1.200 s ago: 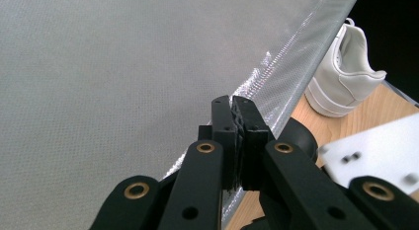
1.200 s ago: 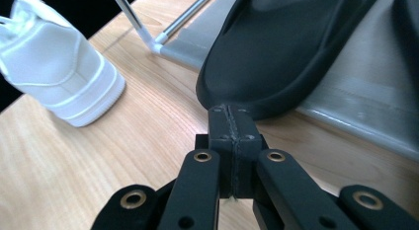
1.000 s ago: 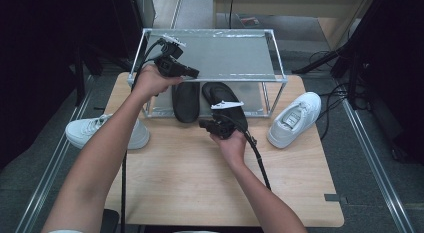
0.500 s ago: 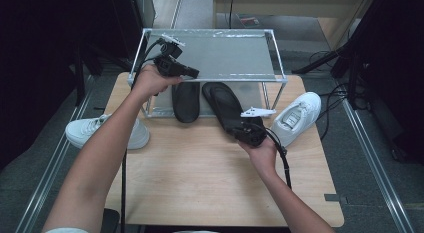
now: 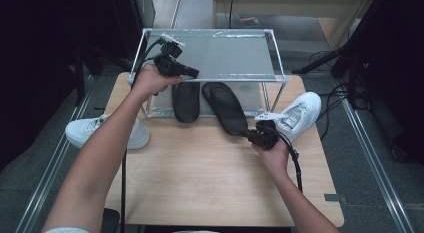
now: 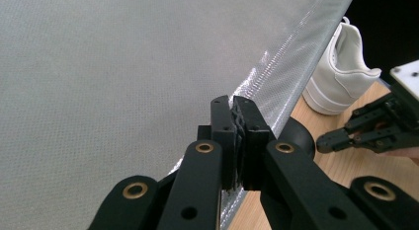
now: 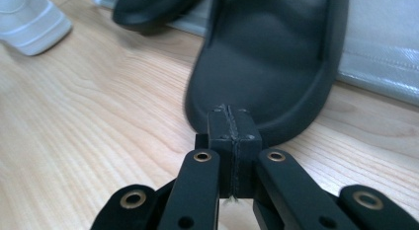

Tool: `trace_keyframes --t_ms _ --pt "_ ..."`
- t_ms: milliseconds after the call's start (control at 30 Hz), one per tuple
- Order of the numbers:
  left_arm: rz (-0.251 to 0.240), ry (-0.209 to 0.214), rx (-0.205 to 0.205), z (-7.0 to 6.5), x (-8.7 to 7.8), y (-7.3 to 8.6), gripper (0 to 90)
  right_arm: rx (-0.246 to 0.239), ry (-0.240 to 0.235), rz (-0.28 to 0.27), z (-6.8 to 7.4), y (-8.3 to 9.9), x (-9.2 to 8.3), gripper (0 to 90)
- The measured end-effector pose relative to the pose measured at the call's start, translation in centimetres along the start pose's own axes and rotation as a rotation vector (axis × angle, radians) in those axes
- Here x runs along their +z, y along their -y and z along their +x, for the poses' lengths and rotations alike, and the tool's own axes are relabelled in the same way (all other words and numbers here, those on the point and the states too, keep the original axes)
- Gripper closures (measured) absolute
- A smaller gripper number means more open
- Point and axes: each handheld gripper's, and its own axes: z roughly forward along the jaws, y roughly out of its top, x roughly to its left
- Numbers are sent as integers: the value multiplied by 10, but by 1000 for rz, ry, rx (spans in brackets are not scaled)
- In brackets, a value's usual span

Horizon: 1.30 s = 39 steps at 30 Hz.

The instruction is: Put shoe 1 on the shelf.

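Note:
Two black slippers lie at a metal rack [image 5: 225, 55]. One slipper [image 5: 186, 100] sits under the shelf. The other slipper [image 5: 225, 105] slants out onto the wooden table [image 5: 200, 183], heel toward me. My right gripper [image 5: 246, 134] is at that heel. In the right gripper view its jaws [image 7: 230, 114] are shut, tips against the heel rim of the slipper [image 7: 276, 57], with nothing visible between the pads. My left gripper [image 5: 195, 72] hovers over the shelf's front left part. It [image 6: 233, 104] is shut and holds nothing, above the grey mesh [image 6: 99, 67].
A white sneaker [image 5: 300, 110] lies at the table's right edge beside the rack, close to my right hand. Another white sneaker [image 5: 90, 130] rests at the left edge. The rack's thin legs stand just behind the slanted slipper. Cables trail from both grippers.
My right gripper has moved right and toward me, and the slanted slipper's heel has swung out from under the rack with it. The left gripper has stayed put.

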Motion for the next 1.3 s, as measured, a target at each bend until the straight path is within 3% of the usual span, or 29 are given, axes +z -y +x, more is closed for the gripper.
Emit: trace_keyframes --t_ms 100,233,567,933,1167,1300 --pt "0 -5 1 -1 0 0 888 28 -21 0 -6 1 4 900" --pt "6 -11 5 -2 0 -1 887 30 -29 -11 -8 1 3 900" --pt "16 -21 10 -3 -1 -1 884 -12 17 14 -6 3 3 900" --pt "7 -12 0 -2 0 -1 884 1 5 3 3 -8 26 895" --pt "8 -17 0 -2 0 -1 884 38 -5 2 7 -21 48 900" --pt "7 -14 1 -2 0 -1 884 74 -36 11 11 -28 59 900"
